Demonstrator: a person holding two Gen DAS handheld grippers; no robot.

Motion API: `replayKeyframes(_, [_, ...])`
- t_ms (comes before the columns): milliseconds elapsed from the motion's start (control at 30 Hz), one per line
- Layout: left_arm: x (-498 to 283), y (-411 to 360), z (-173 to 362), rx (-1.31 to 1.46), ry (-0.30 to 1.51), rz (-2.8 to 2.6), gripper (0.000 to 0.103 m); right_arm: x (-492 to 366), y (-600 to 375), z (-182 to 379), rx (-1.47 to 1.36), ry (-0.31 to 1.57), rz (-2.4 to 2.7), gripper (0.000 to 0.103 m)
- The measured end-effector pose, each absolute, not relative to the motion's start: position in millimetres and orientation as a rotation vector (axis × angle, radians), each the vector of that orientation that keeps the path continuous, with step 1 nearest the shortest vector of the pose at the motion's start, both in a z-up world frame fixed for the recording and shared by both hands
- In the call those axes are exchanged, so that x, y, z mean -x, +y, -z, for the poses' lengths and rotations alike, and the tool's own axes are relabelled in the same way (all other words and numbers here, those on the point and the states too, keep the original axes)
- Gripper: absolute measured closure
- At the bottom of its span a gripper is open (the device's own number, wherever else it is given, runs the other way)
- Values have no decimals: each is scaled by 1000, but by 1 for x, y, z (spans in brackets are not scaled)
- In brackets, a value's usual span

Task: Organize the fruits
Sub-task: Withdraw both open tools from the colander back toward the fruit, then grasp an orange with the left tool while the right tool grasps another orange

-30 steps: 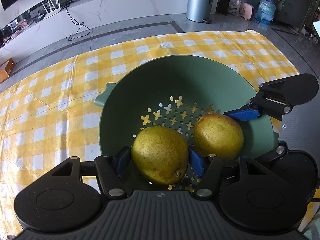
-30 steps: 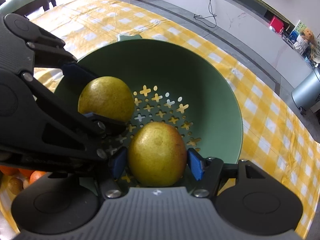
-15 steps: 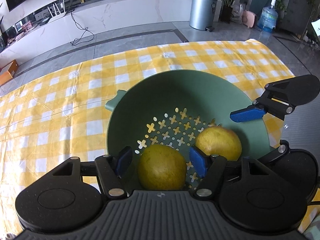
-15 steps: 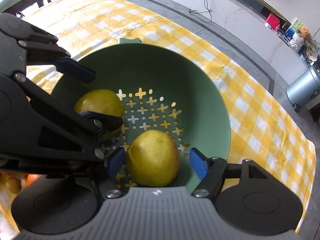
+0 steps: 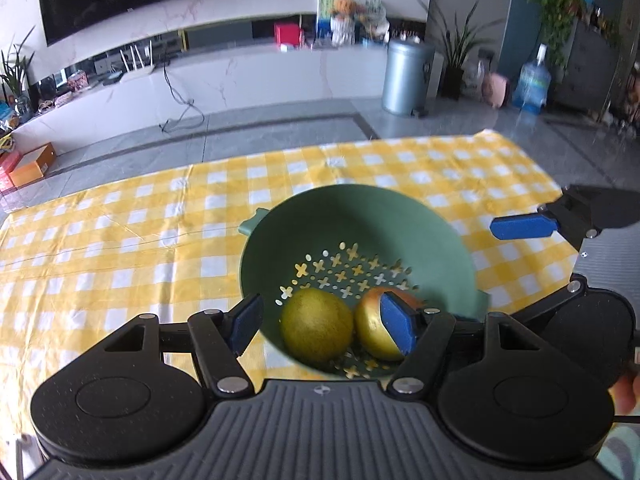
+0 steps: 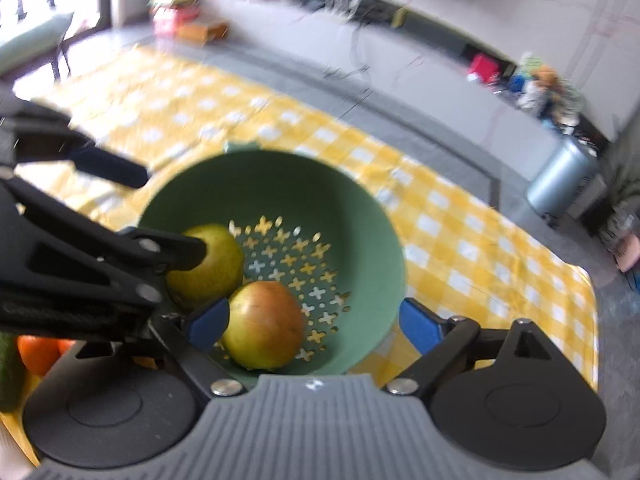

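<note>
Green colander [image 5: 360, 216] sits on the yellow-and-white checked cloth [image 5: 120, 240], its perforated floor showing cross-shaped cutouts. Two pears lie inside it, side by side and touching or nearly so, against the near wall. The greener pear [image 5: 316, 324] is on the left in the left wrist view; the blushed pear [image 5: 374, 332], with a reddish patch on top, is on the right and partly hidden behind a blue pad of the left gripper. The right wrist view shows the same pair: greener pear [image 6: 212, 264] further back, blushed pear [image 6: 264, 324] nearest the camera. Left gripper [image 5: 324, 322] is held above the near rim with its jaws spread wide, gripping nothing; the greener pear sits below the gap, clear of both pads. Right gripper [image 6: 316, 320] likewise has its jaws parted wide and empty, with the blushed pear lying below, just beside its left pad. That view is blurred. Oranges [image 6: 38, 352] are visible at the lower left edge of the right wrist view, outside the colander. A grey bin [image 5: 408, 76] stands on the floor beyond the cloth
</note>
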State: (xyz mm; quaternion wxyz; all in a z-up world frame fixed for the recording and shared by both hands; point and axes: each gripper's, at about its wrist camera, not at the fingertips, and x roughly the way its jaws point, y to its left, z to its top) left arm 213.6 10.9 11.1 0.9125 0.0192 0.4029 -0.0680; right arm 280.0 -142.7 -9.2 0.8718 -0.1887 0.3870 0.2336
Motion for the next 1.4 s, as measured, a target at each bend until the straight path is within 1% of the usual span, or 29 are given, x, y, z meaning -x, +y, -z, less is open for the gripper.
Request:
replayKeyframes(200, [-173, 14, -23, -8, 760, 142, 23, -239, -163, -4, 221, 749, -439, 14])
replayKeyframes(300, [-154, 16, -25, 13, 727, 149, 22, -214, -171, -5, 140, 708, -419, 11])
replayKeyframes(367, [-140, 18, -24, 18, 703, 142, 22, -197, -176, -4, 78, 688, -402, 11])
replayKeyframes(533, [-113, 29, -11, 51, 683, 139, 22, -157, -183, 7, -16, 656, -361, 10])
replayKeyframes(800, [-86, 49, 18, 99, 716, 117, 22, -116, -182, 25, -34, 589, -327, 10])
replayKeyframes(1067, [-76, 60, 47, 86, 743, 86, 25, -113, -181, 54, -23, 615, -336, 18])
replayKeyframes(1133, [-77, 60, 52, 79, 750, 84, 25, -115, -180, 60, -23, 627, -348, 24])
replayKeyframes(1267, [-78, 61, 65, 38, 784, 101, 30, -115, -173, 65, -8, 616, -396, 28])
replayKeyframes(1400, [-83, 65, 71, 22, 805, 123, 38, -119, -166, 70, -30, 626, -457, 36])
